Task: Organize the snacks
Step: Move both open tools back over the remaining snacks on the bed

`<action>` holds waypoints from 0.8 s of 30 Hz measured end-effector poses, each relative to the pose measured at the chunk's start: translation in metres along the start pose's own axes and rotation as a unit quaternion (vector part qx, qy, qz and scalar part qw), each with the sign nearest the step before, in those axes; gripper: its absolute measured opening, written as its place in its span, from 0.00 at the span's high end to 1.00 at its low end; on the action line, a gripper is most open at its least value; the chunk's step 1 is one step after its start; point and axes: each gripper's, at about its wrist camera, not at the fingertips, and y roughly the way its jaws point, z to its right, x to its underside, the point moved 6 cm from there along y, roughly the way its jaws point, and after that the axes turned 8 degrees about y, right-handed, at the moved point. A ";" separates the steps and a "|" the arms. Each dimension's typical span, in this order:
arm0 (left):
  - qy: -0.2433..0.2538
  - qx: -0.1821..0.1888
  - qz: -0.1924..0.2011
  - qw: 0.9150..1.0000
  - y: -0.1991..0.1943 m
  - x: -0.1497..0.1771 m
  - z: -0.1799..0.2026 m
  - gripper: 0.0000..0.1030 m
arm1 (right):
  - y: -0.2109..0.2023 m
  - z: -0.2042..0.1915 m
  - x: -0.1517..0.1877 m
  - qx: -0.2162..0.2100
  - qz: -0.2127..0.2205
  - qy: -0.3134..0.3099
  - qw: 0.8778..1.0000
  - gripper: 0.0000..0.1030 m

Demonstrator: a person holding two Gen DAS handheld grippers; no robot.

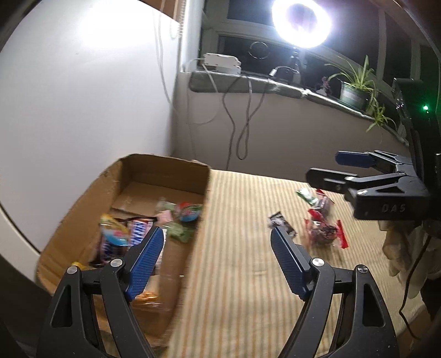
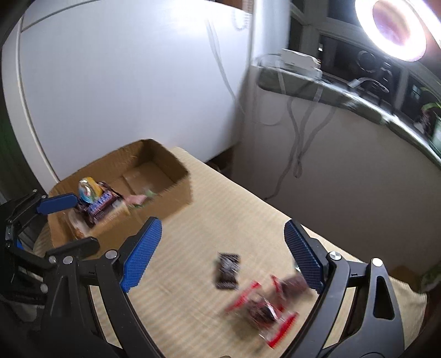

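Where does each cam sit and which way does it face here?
Left wrist: rides the left tool, angled down over the cardboard box edge and striped mat; its own open blue fingers frame the shot, and the right tool enters from the right.
Right wrist: rides the right tool, angled down at the loose snack packets on the mat, with the box beyond; its own open fingers show, and the left tool sits at the left edge.
Shared: box, mat, loose packets, ring light, windowsill.

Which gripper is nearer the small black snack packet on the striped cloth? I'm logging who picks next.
Right. The right gripper hangs open just above the small black snack packet; the left gripper hangs open beside the cardboard box.
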 end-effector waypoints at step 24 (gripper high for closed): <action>0.011 0.092 -0.069 0.993 0.074 0.007 0.076 0.64 | -0.005 0.065 0.083 -0.047 -0.087 -0.007 0.995 0.37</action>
